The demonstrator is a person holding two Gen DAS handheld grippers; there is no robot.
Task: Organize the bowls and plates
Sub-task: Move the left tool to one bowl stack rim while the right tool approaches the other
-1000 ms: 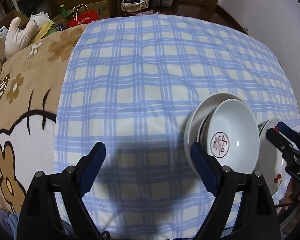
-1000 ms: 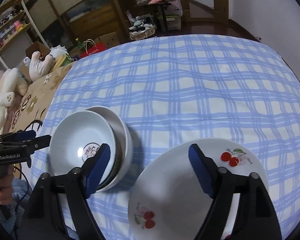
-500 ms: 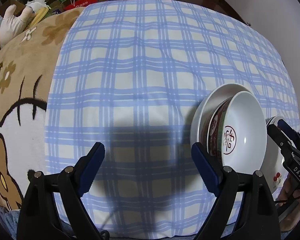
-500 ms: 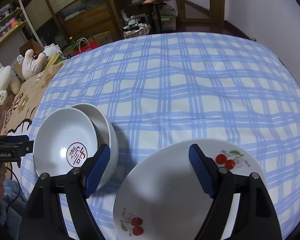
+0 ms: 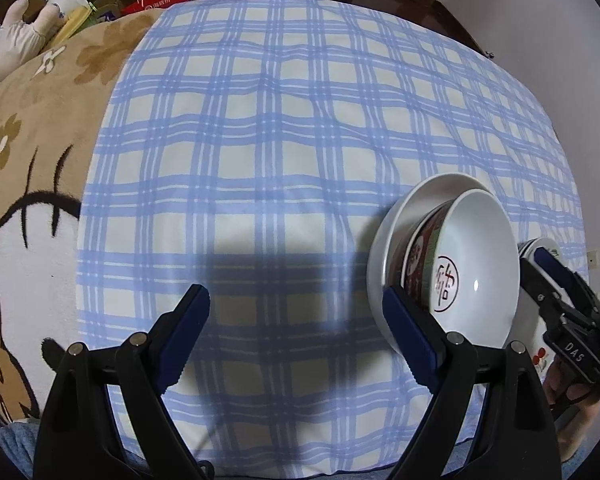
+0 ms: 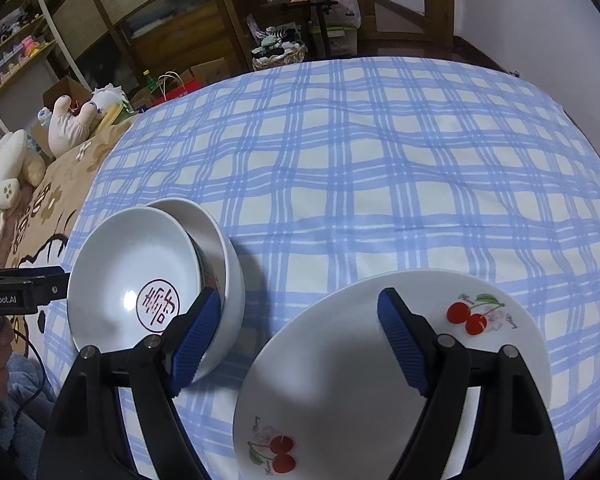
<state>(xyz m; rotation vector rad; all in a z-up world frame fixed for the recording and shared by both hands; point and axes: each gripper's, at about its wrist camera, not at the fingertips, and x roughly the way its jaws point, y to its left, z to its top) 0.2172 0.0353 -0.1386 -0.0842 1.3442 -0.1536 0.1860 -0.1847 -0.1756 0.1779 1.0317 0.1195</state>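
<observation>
A white bowl with a red emblem (image 5: 476, 264) leans tilted inside a plain white bowl (image 5: 392, 236) on the blue checked cloth (image 5: 300, 120). My left gripper (image 5: 296, 320) is open over bare cloth, its right finger in front of the bowls' near rim. In the right wrist view the emblem bowl (image 6: 132, 280) and white bowl (image 6: 216, 236) sit at the left, with the left gripper (image 6: 60, 276) tip at the emblem bowl's left rim. My right gripper (image 6: 300, 336) is open above a cherry-patterned plate (image 6: 340, 360) and holds nothing.
A brown cartoon blanket (image 5: 40, 120) covers the surface left of the cloth, with plush toys (image 6: 72, 124) beyond it. A white wall (image 6: 560, 20) borders the right side. Shelves and boxes stand past the far edge. The right gripper (image 5: 534, 268) shows beside the bowls.
The emblem bowl has tipped further inside the white bowl, showing its patterned outer wall. The left wrist view has pitched downward. The right gripper stays over the plate.
</observation>
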